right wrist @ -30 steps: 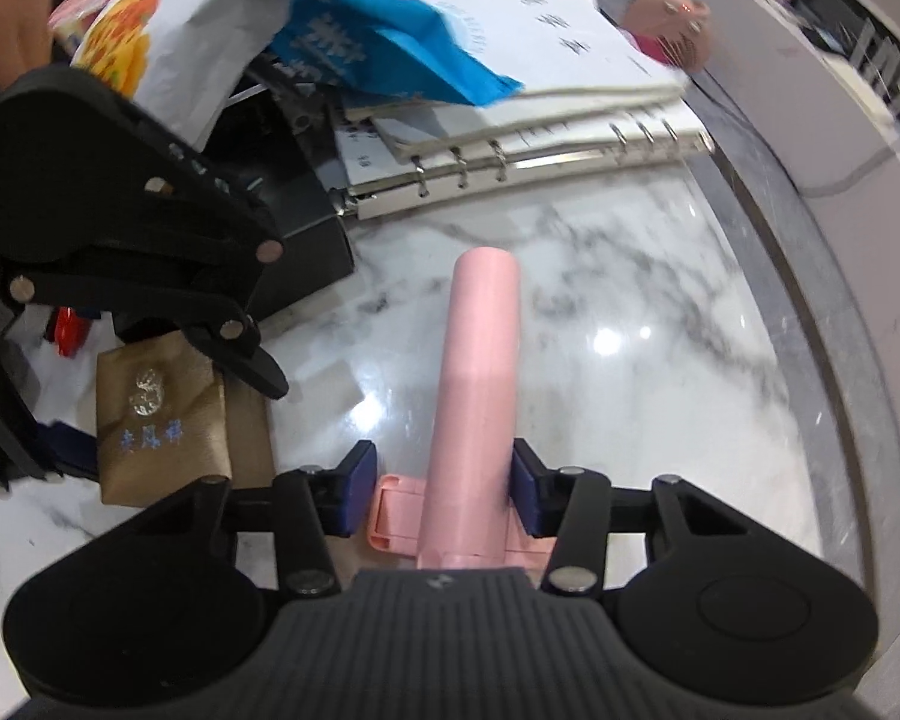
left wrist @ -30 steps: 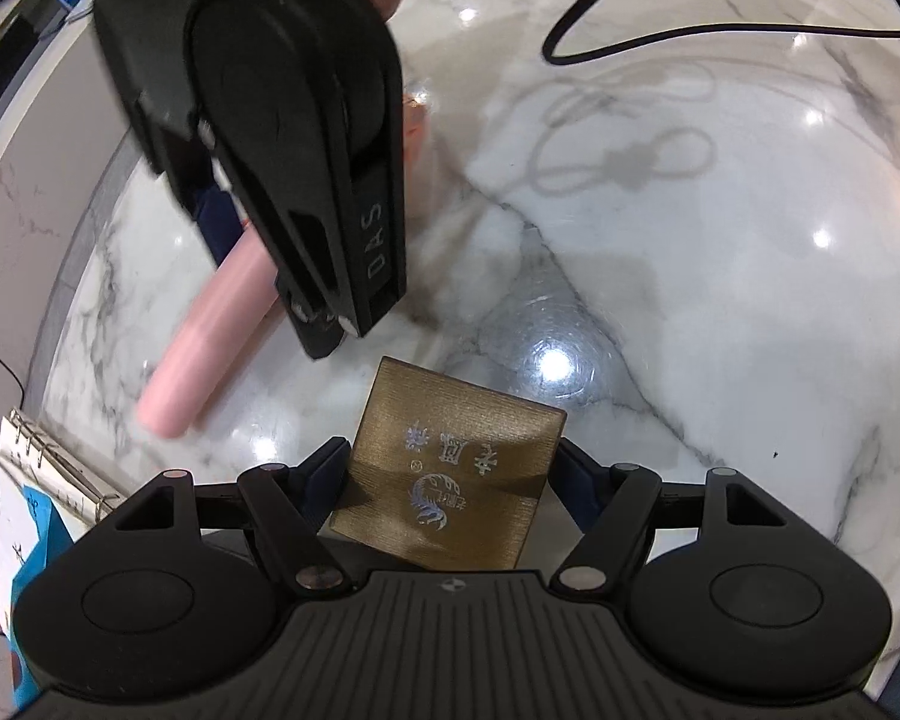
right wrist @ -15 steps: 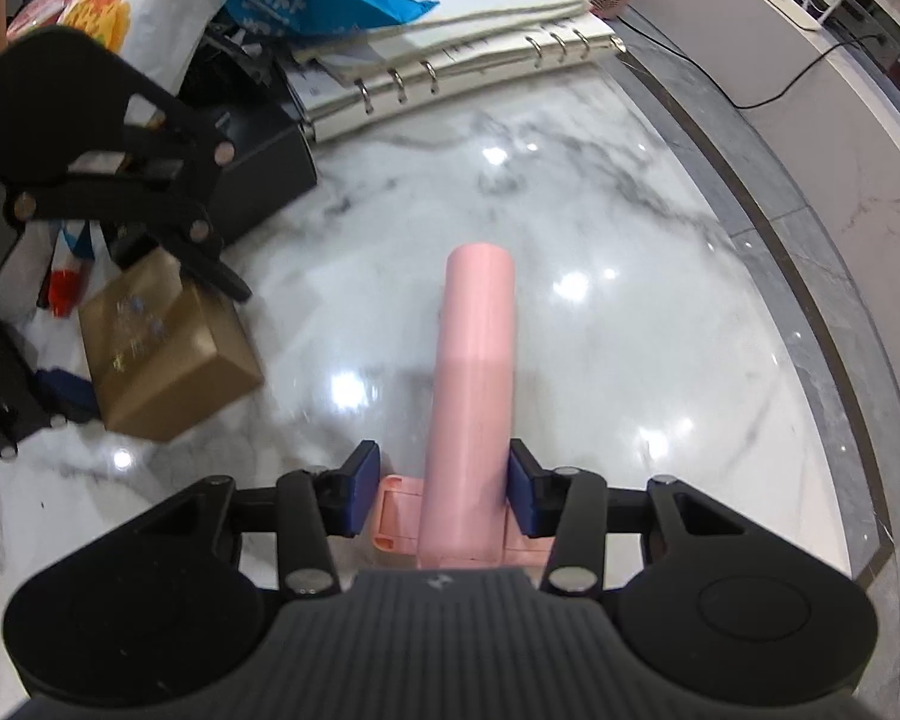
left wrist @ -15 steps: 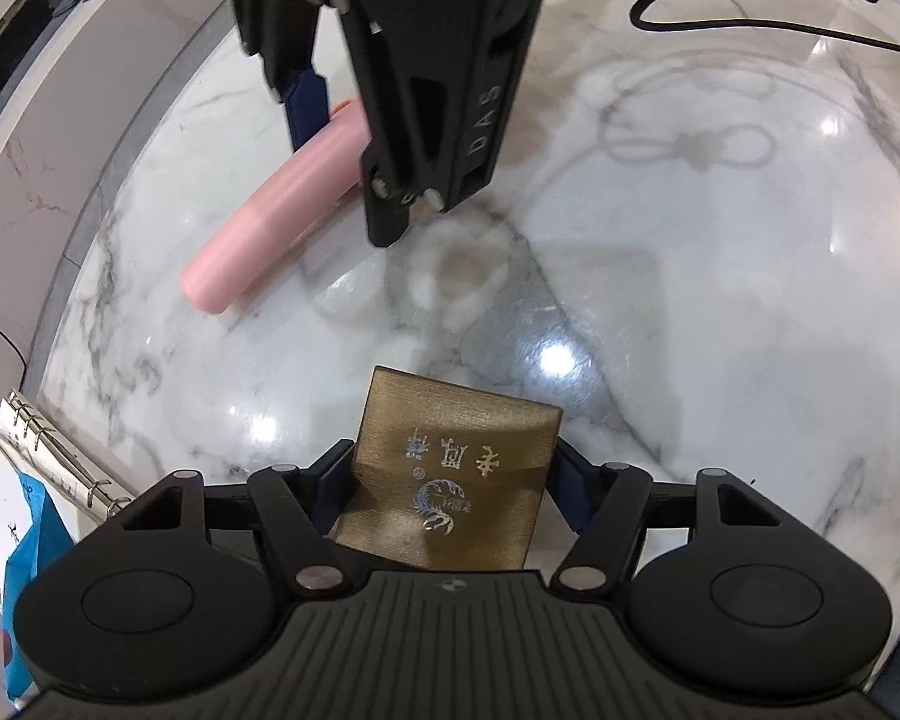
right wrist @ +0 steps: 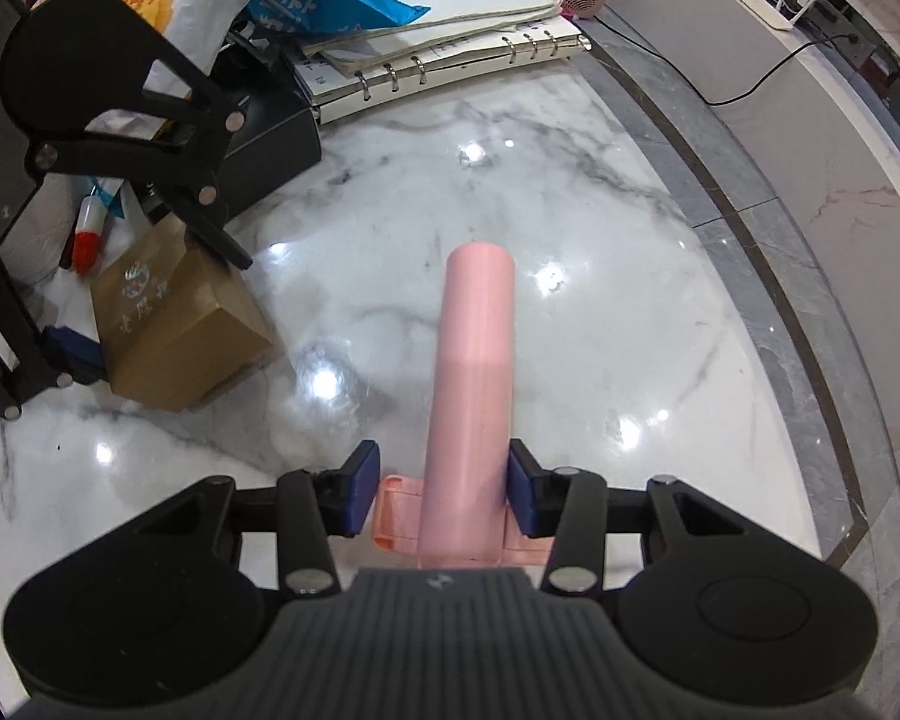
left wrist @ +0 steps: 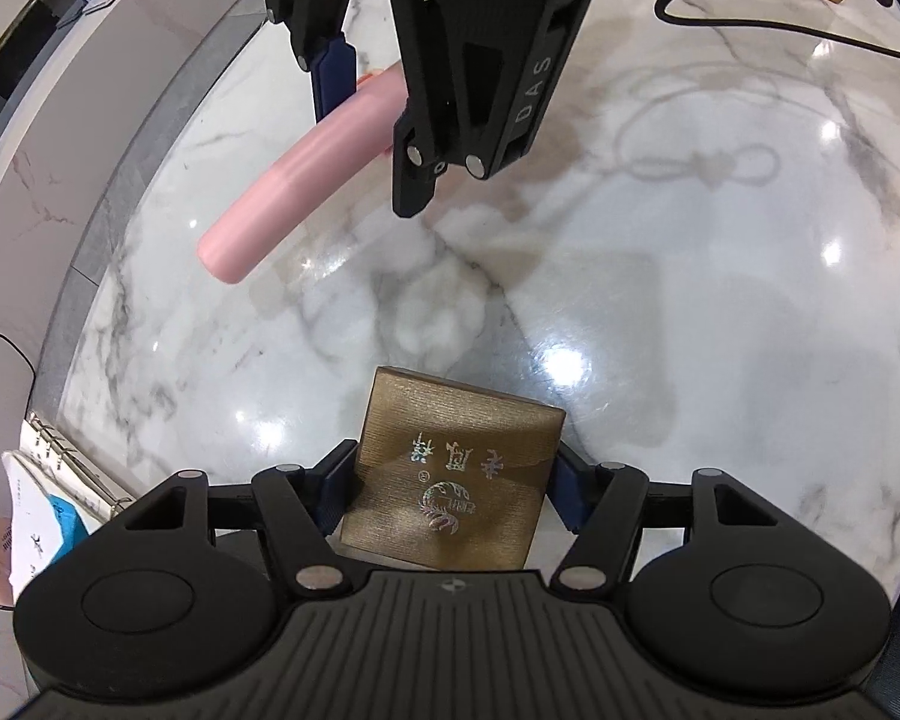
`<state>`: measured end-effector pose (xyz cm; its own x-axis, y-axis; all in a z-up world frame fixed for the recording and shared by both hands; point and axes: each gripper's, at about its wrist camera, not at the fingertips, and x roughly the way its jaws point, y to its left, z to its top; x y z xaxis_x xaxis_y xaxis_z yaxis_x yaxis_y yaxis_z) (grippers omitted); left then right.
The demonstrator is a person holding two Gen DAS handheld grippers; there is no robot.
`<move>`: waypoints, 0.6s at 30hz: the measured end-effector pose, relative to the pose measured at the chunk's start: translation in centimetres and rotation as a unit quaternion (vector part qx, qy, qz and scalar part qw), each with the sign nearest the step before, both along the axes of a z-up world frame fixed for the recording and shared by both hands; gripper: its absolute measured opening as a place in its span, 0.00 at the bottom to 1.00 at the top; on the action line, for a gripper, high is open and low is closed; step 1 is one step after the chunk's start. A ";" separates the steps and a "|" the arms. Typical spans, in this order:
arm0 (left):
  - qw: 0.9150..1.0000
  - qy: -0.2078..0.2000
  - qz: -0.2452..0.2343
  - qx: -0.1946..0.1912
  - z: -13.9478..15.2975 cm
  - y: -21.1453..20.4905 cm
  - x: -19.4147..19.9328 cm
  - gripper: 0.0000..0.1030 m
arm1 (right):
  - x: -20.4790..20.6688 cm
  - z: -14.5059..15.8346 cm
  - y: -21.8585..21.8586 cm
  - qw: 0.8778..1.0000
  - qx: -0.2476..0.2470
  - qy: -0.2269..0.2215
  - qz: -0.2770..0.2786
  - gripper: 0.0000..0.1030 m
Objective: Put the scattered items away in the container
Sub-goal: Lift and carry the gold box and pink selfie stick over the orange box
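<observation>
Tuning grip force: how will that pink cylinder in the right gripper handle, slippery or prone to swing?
The pink cylinder looks smooth and rigid, so probably slippery. The right gripper clamps it near one end, so the long free end may pivot. Set down on the glossy marble table, it would likely roll.

The gold box's (left wrist: pixel 450 480) lower end is hidden behind the left gripper (left wrist: pixel 453 483). The pink tube's (right wrist: pixel 471 396) base hides under the right gripper (right wrist: pixel 444 495). The box's print is too small to read.
</observation>
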<state>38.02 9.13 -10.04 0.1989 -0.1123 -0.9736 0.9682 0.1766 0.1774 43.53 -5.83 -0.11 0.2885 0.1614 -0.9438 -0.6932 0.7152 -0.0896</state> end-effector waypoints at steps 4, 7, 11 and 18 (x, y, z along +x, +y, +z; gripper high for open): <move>1.000 -0.007 -0.002 0.004 1.0 -0.3 -0.2 0.73 | -0.6 1.1 -0.5 1.000 -0.002 -0.007 -0.003 0.46; 1.000 -0.017 -0.004 0.008 2.6 -0.6 -0.8 0.73 | -1.1 2.4 -1.0 1.000 -0.005 -0.016 -0.005 0.46; 0.999 -0.039 -0.003 0.013 5.3 -0.9 -0.8 0.73 | -1.9 4.8 -1.9 0.999 -0.004 -0.034 -0.011 0.46; 0.997 -0.072 -0.008 0.013 9.6 -2.2 -1.6 0.73 | -3.5 9.5 -4.3 0.997 -0.008 -0.066 -0.027 0.46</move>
<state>36.47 6.95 -0.42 0.3347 -0.0924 -0.9378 0.9351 0.1558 0.3183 40.03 -10.16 9.35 0.4191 0.1266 -0.8991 -0.6347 0.7490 -0.1903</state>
